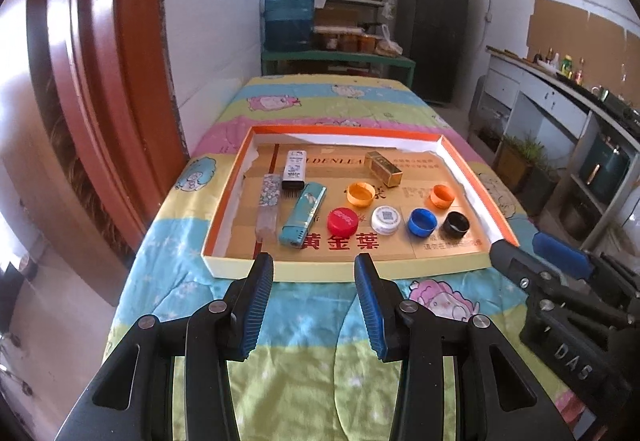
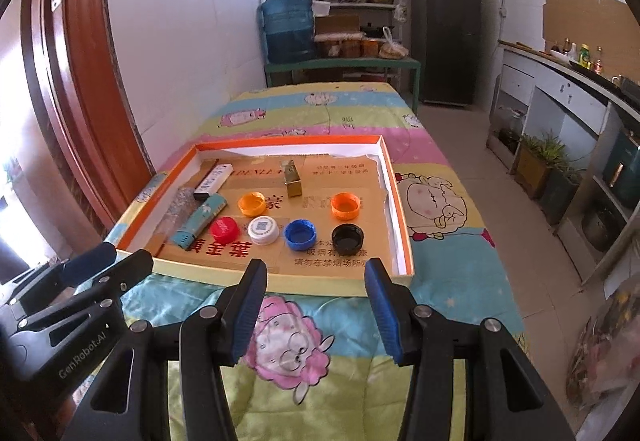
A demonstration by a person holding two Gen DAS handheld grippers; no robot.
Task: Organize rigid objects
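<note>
Hovering above the near edge of the quilt-covered bench (image 1: 320, 381), both tools empty: left hand-held gripper (image 1: 314, 267) with jaws apart and nothing between the pads, right hand-held gripper (image 2: 316, 273) likewise apart, a little wider, also gripping nothing. Sitting well beyond both, the shallow orange-rimmed box lid (image 1: 344, 129) serving as a tray, presumably to keep the small rigid pieces from rolling off the soft quilt. Grouped by kind inside: long items at the left, namely a white-and-black lighter (image 1: 294, 169), a clear patterned lighter (image 1: 269, 201) and a teal lighter (image 1: 303, 215), lying side by side and roughly parallel, probably for tidiness. Lined up along the near side, red cap (image 1: 343, 222), white cap (image 1: 385, 219), blue cap (image 1: 422, 222) and black cap (image 1: 457, 224), spaced apart, leaving room for fingers to close round each. Set behind that row, a yellow-orange cap (image 1: 361, 194) and an orange cap (image 1: 442, 196), plus a gold box (image 1: 384, 168) lying askew, looking like the one piece not yet squared with the rest
</note>
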